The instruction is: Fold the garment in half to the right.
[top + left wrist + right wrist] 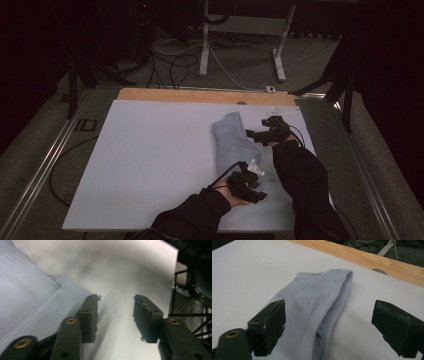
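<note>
A white sheet (150, 165) covers most of the tabletop (200, 95), leaving a bare wooden strip along the far edge at 12 o'clock. The whole left half of the sheet, from 7 to 11 o'clock, lies open and bare. A pale blue folded garment (235, 142) lies right of center, running lengthwise from near the far edge back toward the person, with its ribbed hem facing the right side.

The left gripper (248, 172) sits at the garment's near end, around 5 o'clock, with the sleeved forearm coming in from the bottom edge. In the left gripper view its jaws stand wide apart over the white sheet, one of them just at the cloth's ribbed corner (82, 296), holding nothing.

The right gripper (256, 135) hovers at the garment's right edge, around 2 o'clock, the arm (305, 185) reaching forward along the right side of the sheet. Its jaws are spread wide too, straddling the folded hem (329, 312) without gripping it.

Beyond the tabletop, cables (175, 62) trail across the floor and a white desk frame (242, 37) stands at 12 o'clock. Metal rails (47, 160) run along both sides.
</note>
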Tool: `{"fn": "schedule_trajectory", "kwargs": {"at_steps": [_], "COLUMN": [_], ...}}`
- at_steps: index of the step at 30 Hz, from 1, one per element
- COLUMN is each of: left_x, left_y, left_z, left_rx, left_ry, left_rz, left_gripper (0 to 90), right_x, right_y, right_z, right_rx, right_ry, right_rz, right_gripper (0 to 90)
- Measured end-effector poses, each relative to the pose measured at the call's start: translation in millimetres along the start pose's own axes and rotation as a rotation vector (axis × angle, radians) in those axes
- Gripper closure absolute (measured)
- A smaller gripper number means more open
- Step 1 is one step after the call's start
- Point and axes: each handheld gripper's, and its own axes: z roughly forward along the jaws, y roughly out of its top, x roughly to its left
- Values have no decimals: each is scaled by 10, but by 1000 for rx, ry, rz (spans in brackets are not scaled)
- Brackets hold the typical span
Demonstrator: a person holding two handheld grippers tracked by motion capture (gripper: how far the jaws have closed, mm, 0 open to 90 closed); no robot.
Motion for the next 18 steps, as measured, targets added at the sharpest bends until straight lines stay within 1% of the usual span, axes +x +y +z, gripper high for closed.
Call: {"fn": "schedule_trajectory", "kwargs": {"at_steps": [1, 3, 4, 6, 7, 8, 9, 10, 11, 12, 13, 14, 15, 17, 18], "left_x": [20, 68, 98, 153, 186, 217, 245, 272, 299, 321, 352, 382, 412, 465, 493], "left_y": [1, -1, -4, -8, -13, -19, -25, -38, -47, -54, -63, -73, -83, -107, -122], "left_z": [-34, -104, -141, -208, -246, -281, -318, -359, -399, -438, -478, -514, -547, -599, -624], "left_rx": [-11, -30, -42, -59, -69, -76, -81, -90, -96, -107, -119, -125, -129, -132, -137], "left_ry": [-9, -9, -16, -17, -32, -39, -39, -51, -53, -53, -57, -53, -56, -56, -55], "left_rz": [1, 4, 9, 2, 8, 13, 9, 11, 17, 9, 7, 3, 1, 1, 4], "left_gripper": [527, 497, 488, 458, 454, 431, 423, 414, 386, 382, 353, 332, 330, 274, 269], "right_x": [2, 14, 23, 37, 45, 54, 66, 75, 87, 100, 115, 132, 144, 178, 197], "right_y": [-6, -15, -18, -22, -19, -16, -11, -6, -1, 4, 9, 13, 13, 13, 12], "right_z": [0, -2, -2, -2, -3, -6, -15, -22, -30, -35, -40, -45, -47, -45, -46], "right_rx": [1, -4, -7, -5, -1, 0, 0, -7, -8, -11, -11, -11, -14, -16, -14], "right_ry": [1, 8, 12, 20, 22, 20, 22, 29, 33, 38, 39, 42, 46, 54, 58], "right_rz": [-4, -6, -4, -8, -12, -19, -19, -20, -20, -25, -30, -31, -36, -41, -41], "right_gripper": [119, 116, 115, 110, 110, 109, 108, 108, 108, 108, 108, 108, 108, 108, 108]}}
